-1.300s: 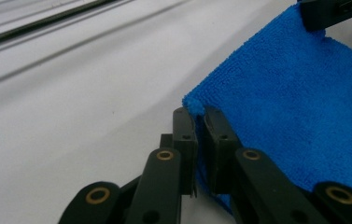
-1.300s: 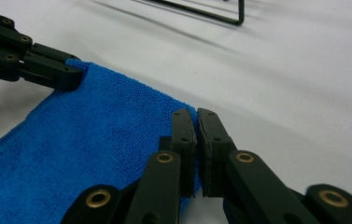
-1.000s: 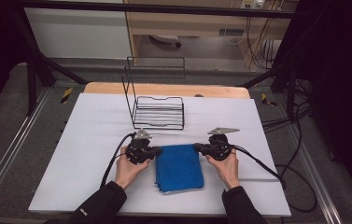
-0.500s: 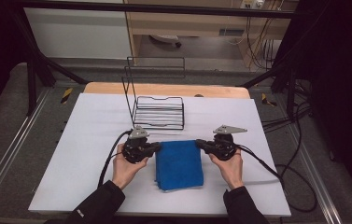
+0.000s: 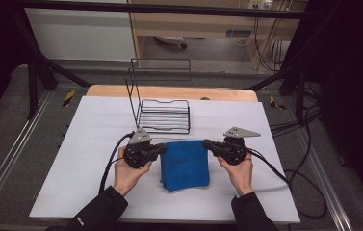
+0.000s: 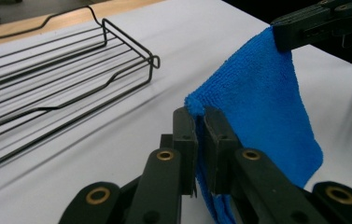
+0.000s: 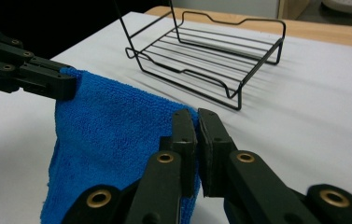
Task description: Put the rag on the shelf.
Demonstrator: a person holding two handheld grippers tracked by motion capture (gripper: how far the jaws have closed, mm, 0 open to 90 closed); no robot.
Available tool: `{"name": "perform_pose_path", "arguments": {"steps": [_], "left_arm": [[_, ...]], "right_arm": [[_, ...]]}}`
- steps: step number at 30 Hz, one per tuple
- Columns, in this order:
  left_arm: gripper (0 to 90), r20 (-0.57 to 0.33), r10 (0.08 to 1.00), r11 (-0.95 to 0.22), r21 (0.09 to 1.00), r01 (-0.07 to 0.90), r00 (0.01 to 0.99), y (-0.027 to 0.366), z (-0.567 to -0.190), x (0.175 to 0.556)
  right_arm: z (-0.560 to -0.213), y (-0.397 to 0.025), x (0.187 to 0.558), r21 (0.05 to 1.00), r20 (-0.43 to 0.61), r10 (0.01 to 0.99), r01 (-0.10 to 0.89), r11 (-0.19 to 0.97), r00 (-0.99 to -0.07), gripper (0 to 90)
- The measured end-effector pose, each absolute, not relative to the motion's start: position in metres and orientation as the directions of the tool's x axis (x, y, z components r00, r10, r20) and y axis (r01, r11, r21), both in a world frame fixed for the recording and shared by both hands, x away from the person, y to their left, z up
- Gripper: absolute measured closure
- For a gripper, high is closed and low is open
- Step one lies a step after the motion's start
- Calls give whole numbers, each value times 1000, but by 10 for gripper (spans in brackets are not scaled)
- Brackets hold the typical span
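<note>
A folded blue cloth [image 5: 185, 163] hangs between the two grippers above the white table top [image 5: 87, 125]. My left gripper [image 5: 162, 149] is shut on the cloth's far left corner [image 6: 194, 103]. My right gripper [image 5: 207, 143] is shut on the far right corner [image 7: 190, 114]. In the left gripper view the cloth [image 6: 262, 107] stretches up to the other gripper's jaws. In the right gripper view the cloth [image 7: 113, 140] sags toward the table, with the other gripper pinching its far corner. A black wire rack [image 5: 163, 114] stands just beyond the cloth.
The wire rack [image 6: 57, 79] has a tall wire back at its left side and a low basket [image 7: 211, 51]. A wooden strip [image 5: 169, 92] runs along the table's far edge. Cables [image 5: 275, 173] trail from both grippers across the table.
Both grippers have lifted the cloth's far edge and carried it slightly toward the rack. The right gripper moved a little outward, and the cloth is pulled taut between them.
</note>
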State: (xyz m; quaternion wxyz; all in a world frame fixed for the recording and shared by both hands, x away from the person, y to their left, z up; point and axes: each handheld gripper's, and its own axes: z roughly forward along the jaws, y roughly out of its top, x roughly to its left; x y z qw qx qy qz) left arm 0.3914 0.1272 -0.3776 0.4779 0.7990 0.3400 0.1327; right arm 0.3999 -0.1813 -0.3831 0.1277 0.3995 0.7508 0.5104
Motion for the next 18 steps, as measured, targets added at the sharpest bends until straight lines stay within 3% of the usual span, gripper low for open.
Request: {"name": "perform_pose_path", "arguments": {"steps": [18], "left_arm": [[846,-75,669,-266,905,333,740,135,-351,379]], "right_arm": [[-355,-180,385,931,144,724,341,133,-675,869]]}}
